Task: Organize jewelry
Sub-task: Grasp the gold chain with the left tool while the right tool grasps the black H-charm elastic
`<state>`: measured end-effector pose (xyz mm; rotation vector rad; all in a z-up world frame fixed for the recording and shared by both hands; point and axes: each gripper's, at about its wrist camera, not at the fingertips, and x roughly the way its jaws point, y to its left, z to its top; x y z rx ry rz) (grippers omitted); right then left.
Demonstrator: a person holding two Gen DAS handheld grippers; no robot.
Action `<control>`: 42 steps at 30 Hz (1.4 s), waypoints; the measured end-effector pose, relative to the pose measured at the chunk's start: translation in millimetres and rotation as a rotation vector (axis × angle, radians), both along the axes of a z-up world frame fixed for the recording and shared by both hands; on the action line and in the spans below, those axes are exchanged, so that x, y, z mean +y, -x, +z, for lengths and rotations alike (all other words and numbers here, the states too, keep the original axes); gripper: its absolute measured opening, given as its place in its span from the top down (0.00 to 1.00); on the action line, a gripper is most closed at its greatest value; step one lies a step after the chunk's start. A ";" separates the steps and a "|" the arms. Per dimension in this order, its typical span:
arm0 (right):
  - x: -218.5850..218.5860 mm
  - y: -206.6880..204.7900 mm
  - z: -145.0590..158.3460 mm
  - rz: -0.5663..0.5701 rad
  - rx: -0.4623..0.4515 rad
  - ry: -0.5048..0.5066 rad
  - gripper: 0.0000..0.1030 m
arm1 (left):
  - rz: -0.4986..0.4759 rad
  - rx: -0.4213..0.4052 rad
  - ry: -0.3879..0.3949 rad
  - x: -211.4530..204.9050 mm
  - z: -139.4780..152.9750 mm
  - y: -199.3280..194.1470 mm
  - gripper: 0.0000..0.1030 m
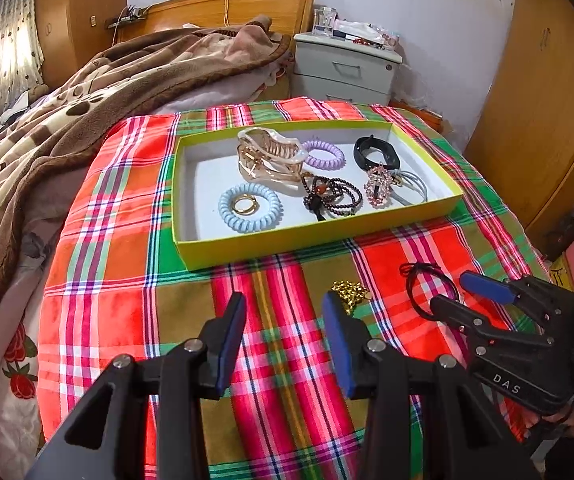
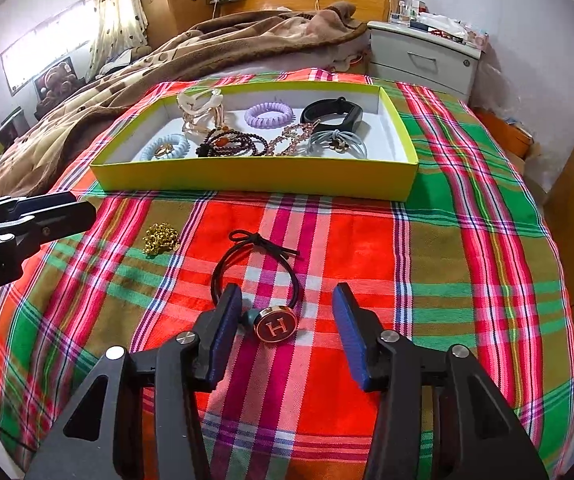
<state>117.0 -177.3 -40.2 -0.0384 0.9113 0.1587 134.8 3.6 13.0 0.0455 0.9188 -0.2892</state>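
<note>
On a plaid cloth (image 2: 367, 240) over a bed, our right gripper (image 2: 287, 328) stands open around a black hair tie (image 2: 255, 268) with a round "H" charm (image 2: 275, 326), its pads not yet pressing. Our left gripper (image 1: 283, 344) hangs open and empty near a small gold chain (image 1: 349, 294). The yellow tray (image 2: 255, 178) beyond already holds clips, coils and beads. We judge the risk plain: a close on the charm alone could let it squirt free, or the pads could pinch cloth and drag it, shifting the tray.
</note>
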 end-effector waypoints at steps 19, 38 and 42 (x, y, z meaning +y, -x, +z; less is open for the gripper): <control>-23.0 10.0 1.4 -0.009 -0.007 -0.038 0.82 | -0.006 0.050 0.016 -14.5 -8.2 -1.3 0.60; -77.0 23.8 14.5 -0.128 -0.055 -0.074 0.83 | -0.080 0.088 -0.011 -47.8 -25.8 -10.8 0.60; -84.0 25.1 14.5 -0.141 -0.057 -0.085 0.83 | -0.075 0.084 -0.035 -52.0 -28.9 -14.5 0.60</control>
